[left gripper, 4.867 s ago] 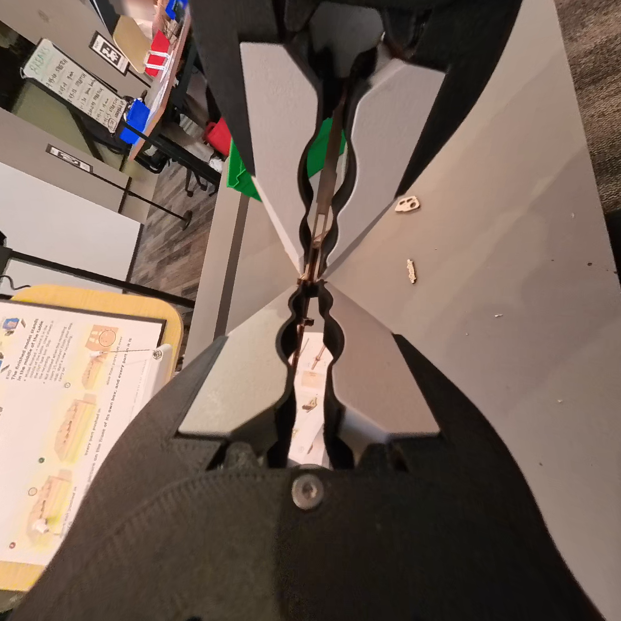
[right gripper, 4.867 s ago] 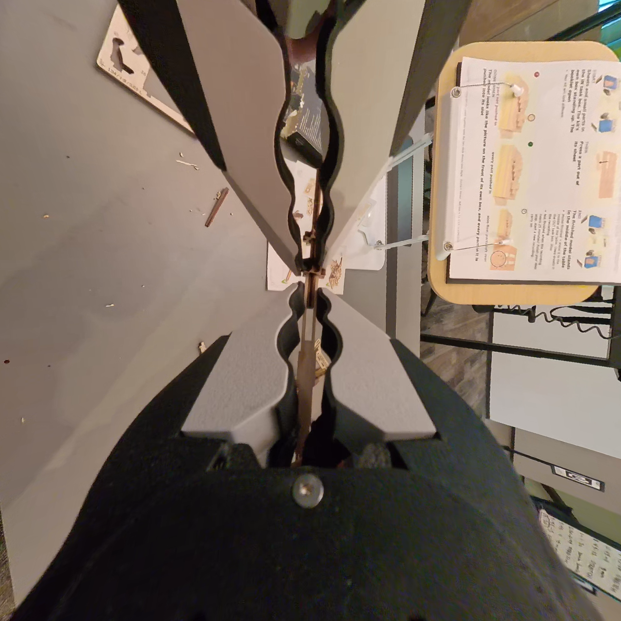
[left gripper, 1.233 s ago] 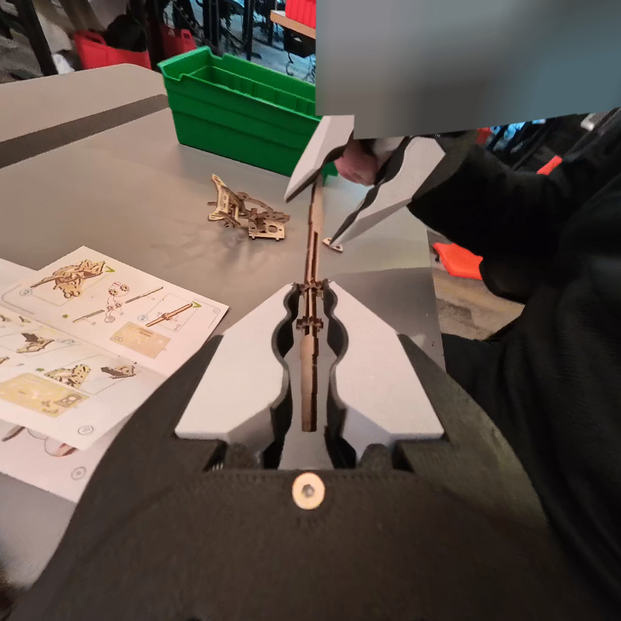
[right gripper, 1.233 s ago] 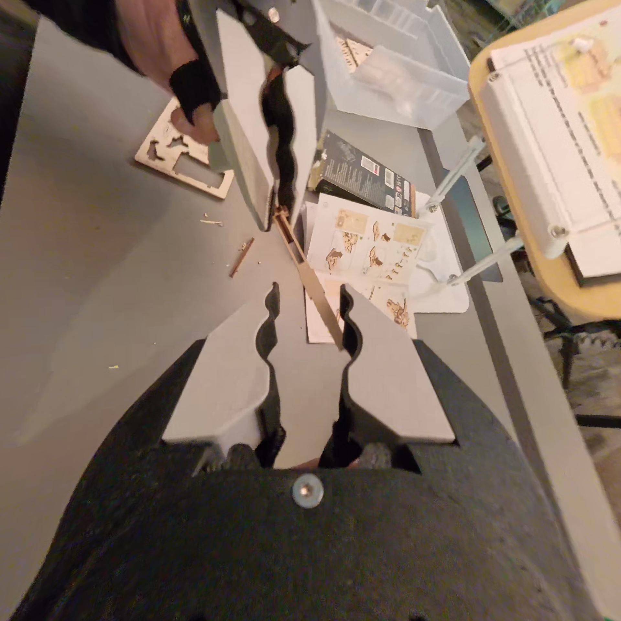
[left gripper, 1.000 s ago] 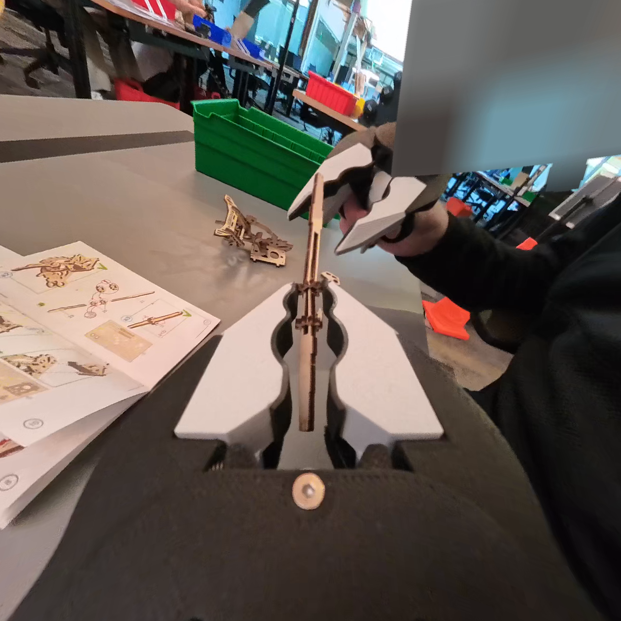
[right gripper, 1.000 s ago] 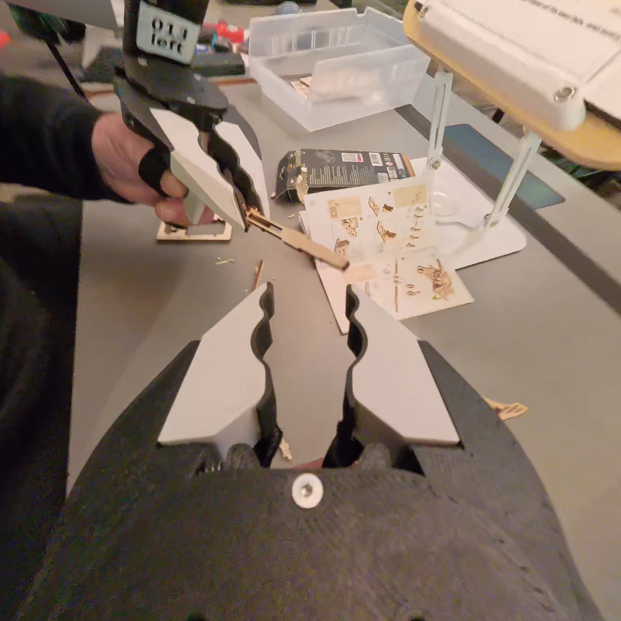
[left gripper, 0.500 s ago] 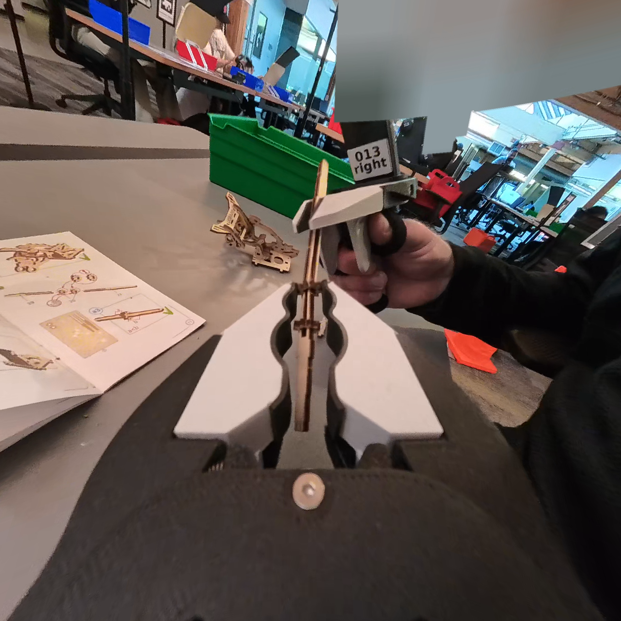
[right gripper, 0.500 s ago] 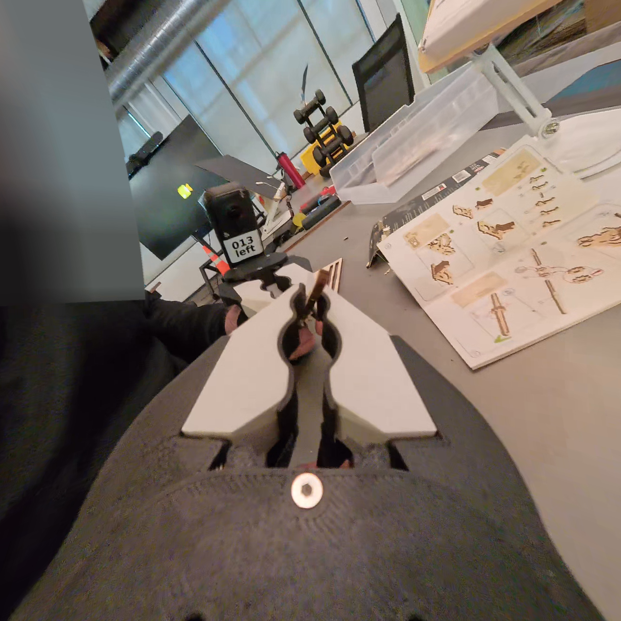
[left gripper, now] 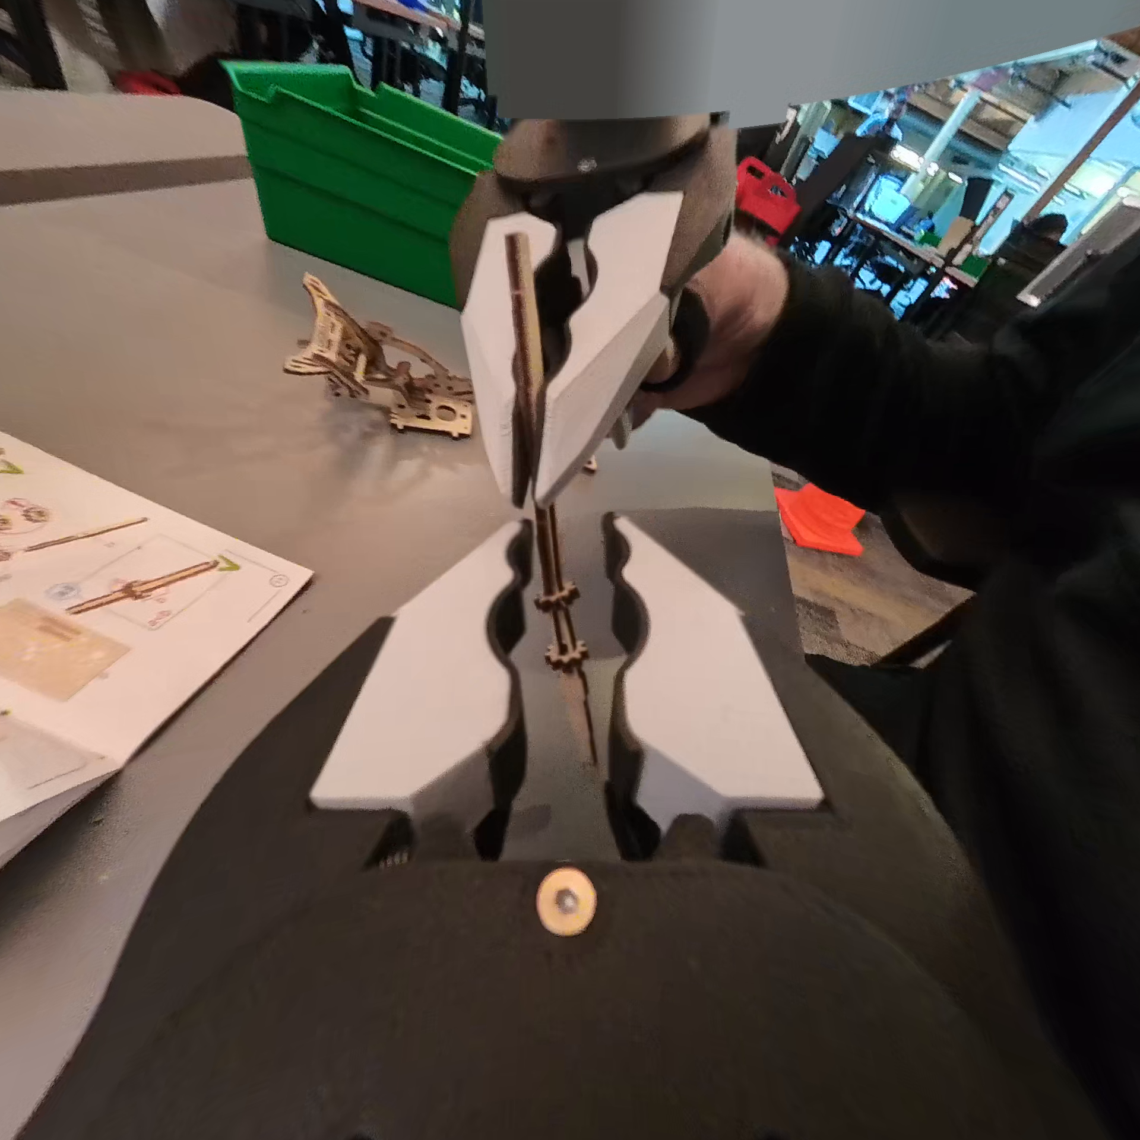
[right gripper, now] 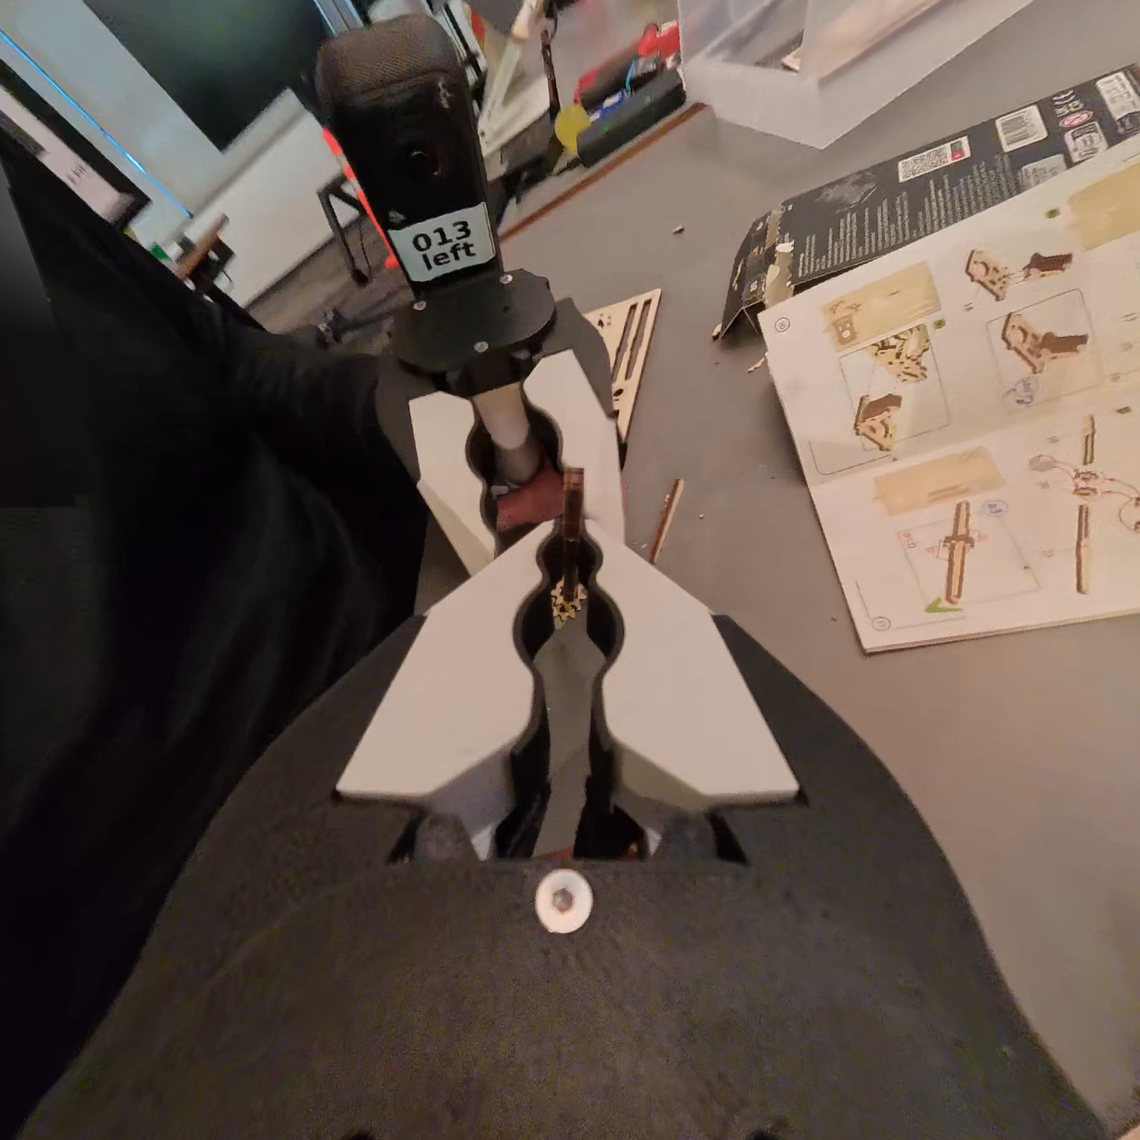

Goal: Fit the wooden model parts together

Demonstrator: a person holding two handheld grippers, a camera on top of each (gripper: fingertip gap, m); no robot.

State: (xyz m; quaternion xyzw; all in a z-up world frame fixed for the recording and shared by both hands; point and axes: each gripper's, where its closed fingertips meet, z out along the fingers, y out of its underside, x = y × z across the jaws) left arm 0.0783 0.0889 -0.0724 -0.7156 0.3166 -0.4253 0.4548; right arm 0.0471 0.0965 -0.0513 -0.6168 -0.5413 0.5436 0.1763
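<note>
A thin wooden rod [left gripper: 558, 617] with two small gear-shaped collars is pinched in my right gripper [left gripper: 524, 498], which is shut on it and points toward the left wrist camera. My left gripper [left gripper: 567, 523] is open, its fingers on either side of the rod's lower half without touching it. In the right wrist view my right gripper [right gripper: 570, 533] is shut on the rod [right gripper: 572, 493], whose tip sticks out past the fingertips. The left gripper's fingers [right gripper: 444, 469] stand spread just beyond. A partly built wooden model [left gripper: 382, 370] lies on the grey table [left gripper: 154, 308].
A green bin [left gripper: 358, 173] stands behind the model. An open instruction booklet [left gripper: 123, 592] [right gripper: 962, 432] lies on the table, with a black box [right gripper: 925, 185], a punched wooden sheet [right gripper: 635, 345] and a loose wooden stick [right gripper: 666, 518] near it. A person's dark sleeve [left gripper: 925, 401] fills the right. Less than 4 cm separates the two grippers' tips. The partly built wooden model [left gripper: 382, 370] is about 20 centimeters from both grippers' fingertips.
My right gripper, open a second ago, closed on the rod's far end. My left gripper, shut on the rod until half a second ago, has opened; the rod now hangs from the right gripper.
</note>
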